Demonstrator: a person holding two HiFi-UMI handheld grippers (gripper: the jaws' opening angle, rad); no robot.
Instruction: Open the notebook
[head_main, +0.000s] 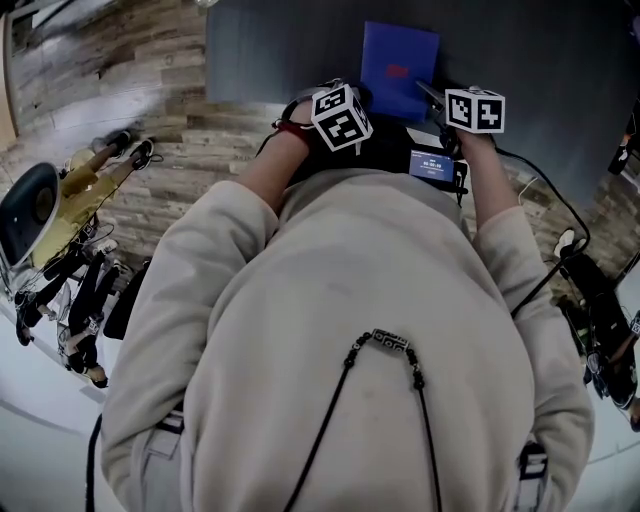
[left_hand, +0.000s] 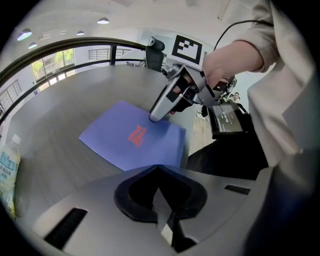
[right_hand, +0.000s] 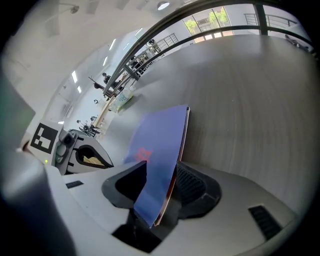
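A blue notebook (head_main: 398, 58) with a red mark lies closed on the dark grey table (head_main: 270, 45), and its near edge reaches the table's front edge. My right gripper (head_main: 432, 97) stands at the notebook's near right corner. In the right gripper view the notebook's edge (right_hand: 162, 145) runs between the jaws of my right gripper (right_hand: 159, 187); a dark gap shows on one side, so the jaws are open. The left gripper view shows the notebook (left_hand: 135, 137) flat, with one right fingertip (left_hand: 159, 114) resting on it. My left gripper (left_hand: 159, 169) hovers just short of the near edge, jaws together and empty.
A plastic bottle (left_hand: 7, 170) stands on the table far to the left, also visible as a bottle (right_hand: 123, 99) in the right gripper view. A small screen unit (head_main: 432, 165) hangs at the person's waist. Gear and cables (head_main: 60, 240) lie on the wooden floor.
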